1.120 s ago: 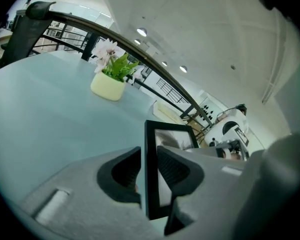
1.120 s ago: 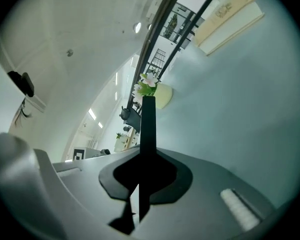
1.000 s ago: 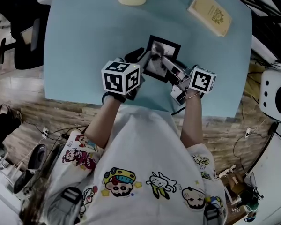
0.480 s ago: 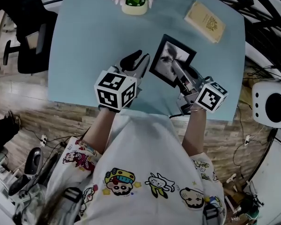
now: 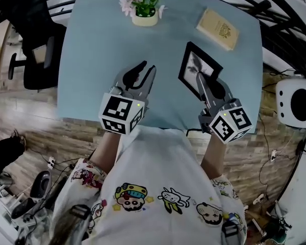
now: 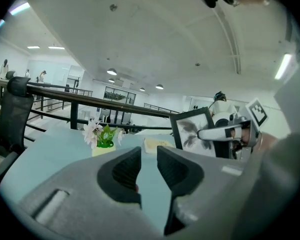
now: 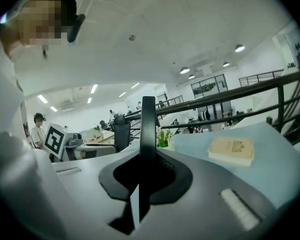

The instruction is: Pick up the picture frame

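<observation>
One thin black picture frame [image 5: 194,65] is pinched edge-on in the right gripper [image 5: 199,77], whose jaws are closed on its border. It hangs tilted above the right side of the desk [image 5: 92,60], seemingly clear of the surface. It looks light and stiff, but the front (if glazed) would be slick and breakable. The border is therefore the place to hold, though a one-edge pinch may let it swing. The left gripper [image 5: 147,68] has its jaws apart with nothing between them. Only one container shows: a small pot [image 5: 145,18] at the desk's far edge, holding a green plant with pale flowers.
</observation>
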Motion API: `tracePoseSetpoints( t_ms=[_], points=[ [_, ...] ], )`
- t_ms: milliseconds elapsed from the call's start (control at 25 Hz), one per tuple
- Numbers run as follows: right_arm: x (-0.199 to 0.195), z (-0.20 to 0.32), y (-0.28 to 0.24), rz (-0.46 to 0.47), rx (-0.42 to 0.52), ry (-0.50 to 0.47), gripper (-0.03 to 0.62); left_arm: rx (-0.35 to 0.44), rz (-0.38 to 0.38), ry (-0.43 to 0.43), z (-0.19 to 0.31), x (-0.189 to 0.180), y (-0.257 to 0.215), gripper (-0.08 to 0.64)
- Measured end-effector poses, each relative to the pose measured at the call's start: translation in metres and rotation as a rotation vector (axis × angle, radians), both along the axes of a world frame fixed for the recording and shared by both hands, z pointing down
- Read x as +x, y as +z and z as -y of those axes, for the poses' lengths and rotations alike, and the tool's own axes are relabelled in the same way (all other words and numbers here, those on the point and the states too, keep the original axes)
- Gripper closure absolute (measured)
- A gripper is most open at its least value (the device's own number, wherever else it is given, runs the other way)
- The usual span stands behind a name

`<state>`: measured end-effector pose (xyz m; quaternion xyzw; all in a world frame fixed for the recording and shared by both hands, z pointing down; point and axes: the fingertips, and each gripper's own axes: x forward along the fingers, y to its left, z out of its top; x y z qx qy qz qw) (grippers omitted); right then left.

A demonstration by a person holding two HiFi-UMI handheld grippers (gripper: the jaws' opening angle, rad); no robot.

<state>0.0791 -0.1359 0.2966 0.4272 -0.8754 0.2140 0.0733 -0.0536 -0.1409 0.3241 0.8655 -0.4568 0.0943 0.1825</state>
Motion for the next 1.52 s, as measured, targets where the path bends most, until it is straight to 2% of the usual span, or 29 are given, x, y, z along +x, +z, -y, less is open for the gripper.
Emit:
tracePoseSetpoints(
  t_ms=[200,560,720,1160,1520],
  points=[
    [0.009,-0.009,-0.009,-0.132,0.095,0.053,0.568,0.040,0.031,-0.015,-0.008,-0.010,-0.012,0.472],
    [0.029,-0.008,-0.015,-0.224,0.247,0.210,0.569,0.092,0.028,-0.061,-0.012,-0.031,-0.023,0.508],
    [0.029,-0.009,-0.011,-0.232,0.250,0.220,0.569,0.098,0.043,-0.072,-0.015,-0.034,-0.020,0.555],
    [0.027,-0.011,-0.003,-0.226,0.243,0.218,0.569,0.046,0.057,-0.084,-0.023,-0.042,-0.003,0.560],
    [0.026,-0.012,0.001,-0.206,0.224,0.213,0.569,0.036,0.066,-0.086,-0.023,-0.042,0.001,0.561]
  ],
)
